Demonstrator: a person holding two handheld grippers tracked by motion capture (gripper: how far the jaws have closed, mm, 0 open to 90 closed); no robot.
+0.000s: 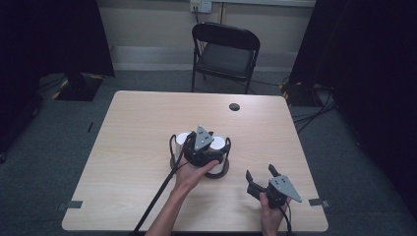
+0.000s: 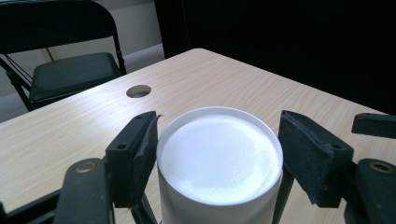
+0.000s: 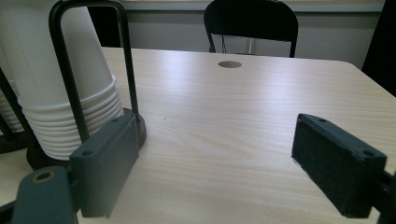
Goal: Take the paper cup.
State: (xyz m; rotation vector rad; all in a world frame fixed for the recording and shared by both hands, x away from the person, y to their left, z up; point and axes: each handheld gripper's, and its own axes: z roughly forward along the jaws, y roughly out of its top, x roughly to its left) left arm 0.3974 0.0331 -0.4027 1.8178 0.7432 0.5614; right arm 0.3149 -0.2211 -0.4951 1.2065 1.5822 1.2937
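the left gripper [image 2: 217,154] is held wide open astride the top cup [image 2: 219,163] of an inverted stack in the wire rack [image 3: 70,88] mid-table, nothing gripped; the jaws should be centred, closed gently and lifted straight; the right gripper [image 1: 263,181] is open, empty, nearby.

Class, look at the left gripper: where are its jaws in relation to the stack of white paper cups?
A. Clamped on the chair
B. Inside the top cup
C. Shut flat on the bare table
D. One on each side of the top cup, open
D: in the left gripper view the left gripper has a jaw on either side of the top cup of the stack, a gap showing at the right jaw.
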